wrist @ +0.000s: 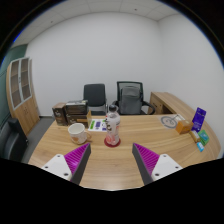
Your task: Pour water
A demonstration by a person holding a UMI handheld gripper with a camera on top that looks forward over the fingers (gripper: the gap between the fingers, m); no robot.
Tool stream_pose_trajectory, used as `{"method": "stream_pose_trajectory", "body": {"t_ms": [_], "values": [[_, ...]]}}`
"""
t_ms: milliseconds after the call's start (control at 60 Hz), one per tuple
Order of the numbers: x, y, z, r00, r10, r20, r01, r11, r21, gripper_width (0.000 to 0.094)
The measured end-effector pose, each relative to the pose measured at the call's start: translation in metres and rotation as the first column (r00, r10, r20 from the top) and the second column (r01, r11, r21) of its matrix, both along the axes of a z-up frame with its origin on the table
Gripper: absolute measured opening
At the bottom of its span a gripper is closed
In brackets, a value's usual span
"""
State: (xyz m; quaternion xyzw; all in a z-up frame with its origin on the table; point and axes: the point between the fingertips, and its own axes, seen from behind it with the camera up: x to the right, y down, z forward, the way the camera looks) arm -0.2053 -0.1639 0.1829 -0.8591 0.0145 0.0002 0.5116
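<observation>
Purple-padded and spread wide with nothing between them, my gripper (pixel 111 160) hangs back over the wooden table (pixel 110 168), lined up on the bottle (pixel 113 125) at twelve o'clock, the white cup (pixel 77 132) waiting at ten o'clock, presumably to be filled.

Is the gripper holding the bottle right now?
No, the gripper is open and the bottle stands on the table beyond its fingers, beside the white cup.

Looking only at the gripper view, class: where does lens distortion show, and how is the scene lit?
In the gripper view, the wide-angle lens bows the wooden table edge and the walls; lighting is even, with only soft shadows under the bottle and the white cup; the open gripper looks enlarged.
</observation>
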Motion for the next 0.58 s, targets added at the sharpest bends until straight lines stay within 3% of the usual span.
{"method": "stream_pose_trajectory", "body": {"t_ms": [233, 583], "values": [[-0.003, -0.086, 0.026, 0.997, -0.041, 0.071, 0.039, 0.999, 0.017, 0.0859], [0.008, -0.133, 0.058, 0.992, -0.099, 0.081, 0.095, 0.994, 0.047, 0.0857]]}}
